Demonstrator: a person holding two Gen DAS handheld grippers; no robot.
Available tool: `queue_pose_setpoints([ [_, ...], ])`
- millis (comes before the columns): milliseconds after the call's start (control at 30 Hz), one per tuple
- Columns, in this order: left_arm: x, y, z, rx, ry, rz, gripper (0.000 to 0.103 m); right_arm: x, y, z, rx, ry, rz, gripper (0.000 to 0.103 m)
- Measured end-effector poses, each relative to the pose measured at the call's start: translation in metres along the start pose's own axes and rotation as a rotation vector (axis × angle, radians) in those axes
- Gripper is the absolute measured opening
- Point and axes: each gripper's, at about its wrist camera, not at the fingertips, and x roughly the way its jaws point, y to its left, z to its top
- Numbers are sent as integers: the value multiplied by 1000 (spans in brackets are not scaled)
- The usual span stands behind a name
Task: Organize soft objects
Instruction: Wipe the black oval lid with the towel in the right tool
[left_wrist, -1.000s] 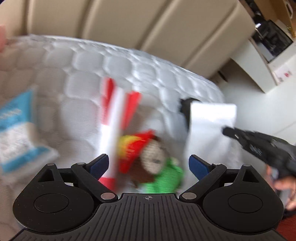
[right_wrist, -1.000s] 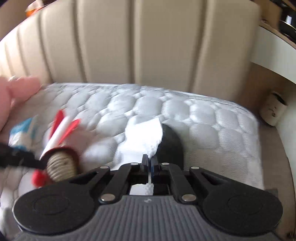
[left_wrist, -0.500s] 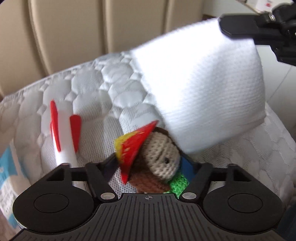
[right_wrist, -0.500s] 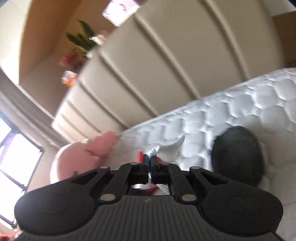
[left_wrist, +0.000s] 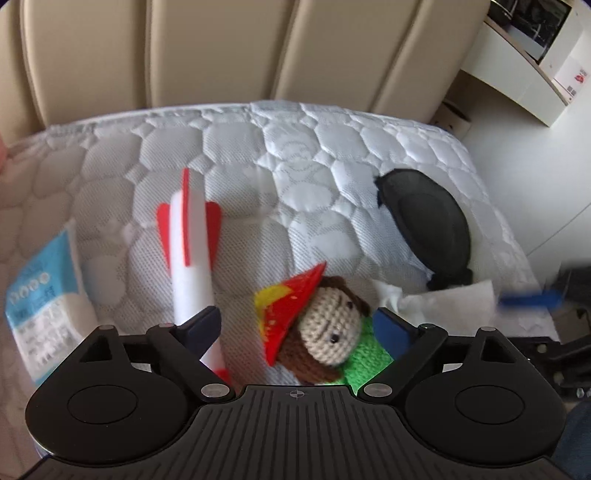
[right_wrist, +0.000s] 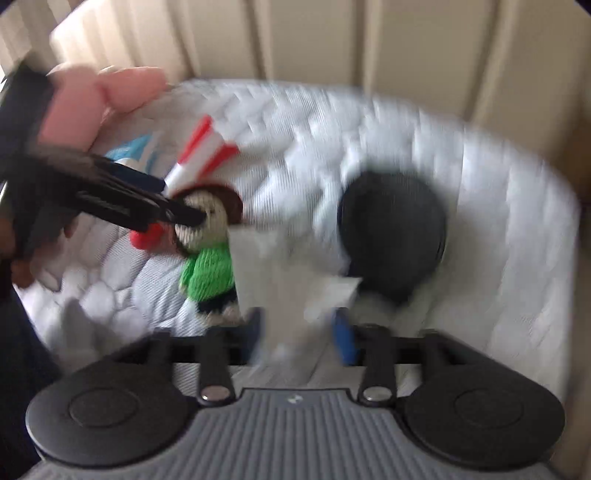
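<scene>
Loosely, crocheted doll (left_wrist: 328, 328) on quilted mattress (left_wrist: 295, 155)

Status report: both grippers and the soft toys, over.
Left gripper opening around crocheted green-shirted doll. Right gripper opening, white cloth between. Black round pad beside.

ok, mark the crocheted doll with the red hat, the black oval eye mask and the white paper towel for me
crocheted doll with red hat (left_wrist: 330, 326), left wrist view, on its beige face.
black oval eye mask (left_wrist: 428, 225), left wrist view, on the middle of the pad.
white paper towel (right_wrist: 280, 273), right wrist view, on the blurred sheet's middle.
</scene>
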Motion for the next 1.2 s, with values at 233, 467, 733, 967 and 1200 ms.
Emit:
queue_pose_setpoints([
  [233, -14, 13, -3, -66, -8, -17, 94, 69, 27, 11, -195, 80, -74, 39],
  [467, -8, 19, -1, -91, 22, -38, 94, 75, -19, 12, 216, 49, 123, 6],
  [733, -17, 23, 4, -111, -30, 47, 97, 49, -9, 26, 395, -72, 368, 6],
  [967, -3, -25, -9, 49, -19, 72, 97, 60, -12, 20, 357, 26, 184, 6],
  [1200, 10, -43, -19, 171, 14, 94, 96, 61, -26, 20, 329, -4, 4, 6],
])
